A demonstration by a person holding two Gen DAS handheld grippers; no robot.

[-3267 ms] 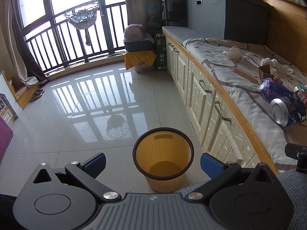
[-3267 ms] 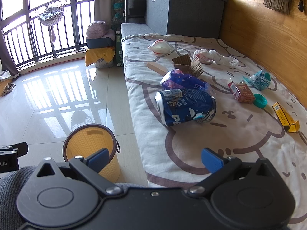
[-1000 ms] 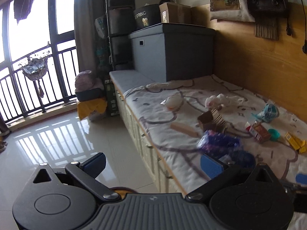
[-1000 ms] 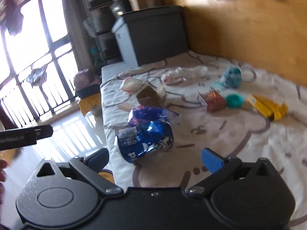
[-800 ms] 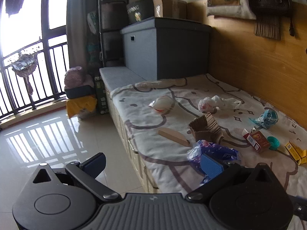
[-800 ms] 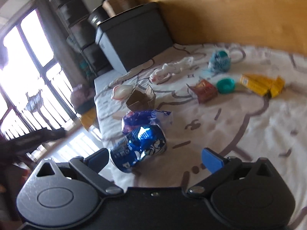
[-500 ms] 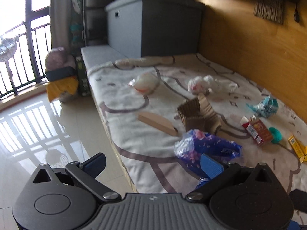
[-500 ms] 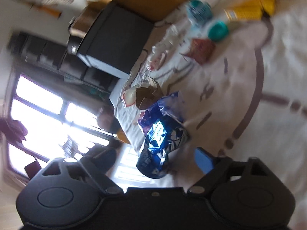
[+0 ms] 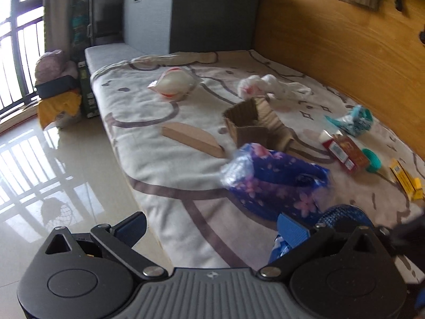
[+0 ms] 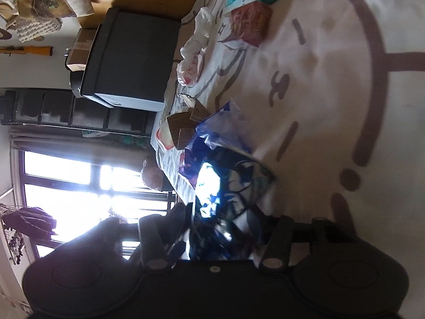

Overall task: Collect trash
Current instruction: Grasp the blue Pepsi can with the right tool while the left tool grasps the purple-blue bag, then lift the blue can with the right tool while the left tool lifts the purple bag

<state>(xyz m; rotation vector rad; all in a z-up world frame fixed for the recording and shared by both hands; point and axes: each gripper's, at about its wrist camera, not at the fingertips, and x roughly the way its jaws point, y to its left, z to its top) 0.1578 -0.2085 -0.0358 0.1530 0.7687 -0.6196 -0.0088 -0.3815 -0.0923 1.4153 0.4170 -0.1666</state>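
Rolled sideways since earlier, right gripper (image 10: 228,228) closes around the blue can (image 10: 225,186) on the blanket (image 10: 332,93); left gripper (image 9: 212,228) gapes empty.

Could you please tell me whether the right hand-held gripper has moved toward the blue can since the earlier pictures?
Yes. The right hand-held gripper has rolled sideways and come down onto the blue can, which now sits between its closing jaws on the blanket.

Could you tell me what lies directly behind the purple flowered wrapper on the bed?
Behind the purple flowered wrapper stands an open cardboard box, with a wooden block to its left. The wrapper covers the box's base, so I cannot tell whether they touch.
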